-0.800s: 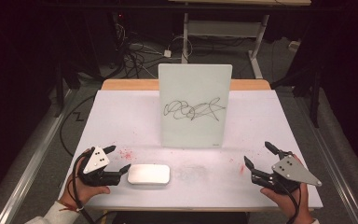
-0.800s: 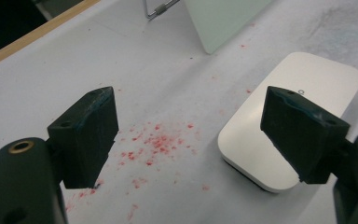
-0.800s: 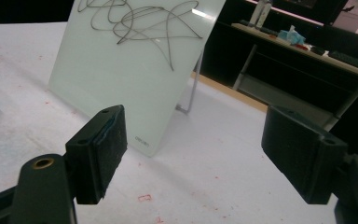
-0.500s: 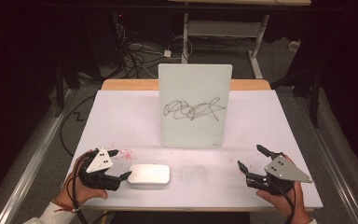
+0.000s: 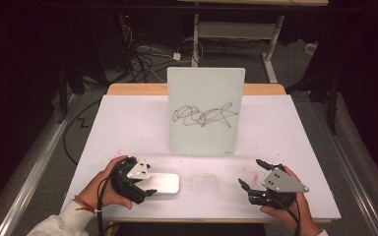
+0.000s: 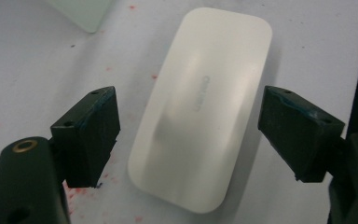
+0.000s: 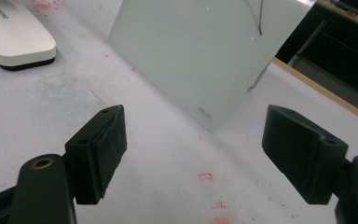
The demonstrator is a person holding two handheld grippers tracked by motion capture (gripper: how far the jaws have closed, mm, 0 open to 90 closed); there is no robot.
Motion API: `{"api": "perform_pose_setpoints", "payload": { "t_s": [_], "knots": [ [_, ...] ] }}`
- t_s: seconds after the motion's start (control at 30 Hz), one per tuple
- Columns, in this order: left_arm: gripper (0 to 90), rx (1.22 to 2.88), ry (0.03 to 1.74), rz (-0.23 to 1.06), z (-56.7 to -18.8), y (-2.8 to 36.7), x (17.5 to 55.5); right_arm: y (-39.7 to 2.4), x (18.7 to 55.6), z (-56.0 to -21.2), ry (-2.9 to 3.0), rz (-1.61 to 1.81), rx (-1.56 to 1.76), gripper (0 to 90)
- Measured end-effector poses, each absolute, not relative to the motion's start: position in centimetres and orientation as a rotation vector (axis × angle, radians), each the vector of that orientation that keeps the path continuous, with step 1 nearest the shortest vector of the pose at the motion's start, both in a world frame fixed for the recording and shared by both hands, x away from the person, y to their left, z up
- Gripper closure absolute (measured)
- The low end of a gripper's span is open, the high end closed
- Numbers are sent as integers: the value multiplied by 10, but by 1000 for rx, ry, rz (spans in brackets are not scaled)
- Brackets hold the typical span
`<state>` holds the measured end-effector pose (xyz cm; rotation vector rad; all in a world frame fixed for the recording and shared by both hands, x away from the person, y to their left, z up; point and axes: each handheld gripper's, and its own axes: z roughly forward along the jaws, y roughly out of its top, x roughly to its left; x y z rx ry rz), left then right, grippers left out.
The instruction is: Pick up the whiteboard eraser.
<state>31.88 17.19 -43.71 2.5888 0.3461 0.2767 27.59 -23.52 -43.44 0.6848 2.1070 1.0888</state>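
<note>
**Left gripper straddles white eraser, right gripper idle near front edge**

White table (image 5: pixel 128 128), wooden strip along the far edge. Upright white board (image 5: pixel 205 112) stands mid-table, black scribble (image 5: pixel 204 116) drawn across its face. Small grey logo at the board's lower corner in the right gripper view, too blurred to read.

White rounded eraser (image 5: pixel 161 183) lies flat near the front edge, left of centre. Faint embossed lettering on its top in the left gripper view (image 6: pixel 200 93), not legible. Black base visible under the white shell in the right gripper view (image 7: pixel 16 35).

Left gripper (image 5: pixel 139 183) sits at the eraser's left end, jaws apart, one on each long side of the eraser; in the left gripper view gaps show on both sides, no contact. Left hand (image 5: pixel 106 187) holds it, white sleeve, red band at the wrist.

Right gripper (image 5: pixel 252 177) near the front right corner, jaws spread wide, holding nothing, aimed toward the board. Right hand (image 5: pixel 288 209) grips it from the front edge.

Red specks and smudges on the table near both grippers.
</note>
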Motion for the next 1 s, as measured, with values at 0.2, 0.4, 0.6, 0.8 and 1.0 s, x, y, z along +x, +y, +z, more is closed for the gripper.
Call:
{"api": "perform_pose_setpoints", "payload": {
  "t_s": [0.2,0.4,0.6,0.8,1.0],
  "knots": [
    [196,2632,294,198,-443,159,332,-233,277,-438,2146,1067,675,226],
    [191,2669,284,125,-451,151,342,-229,278,-442,2186,1046,651,236],
    [220,2688,260,90,-458,145,347,-225,276,-444,2204,1020,624,247],
    [250,2683,250,95,-454,147,347,-225,277,-446,2219,994,621,253],
    [290,2633,284,194,-449,151,344,-224,276,-445,2226,981,606,254]
  ]
}}
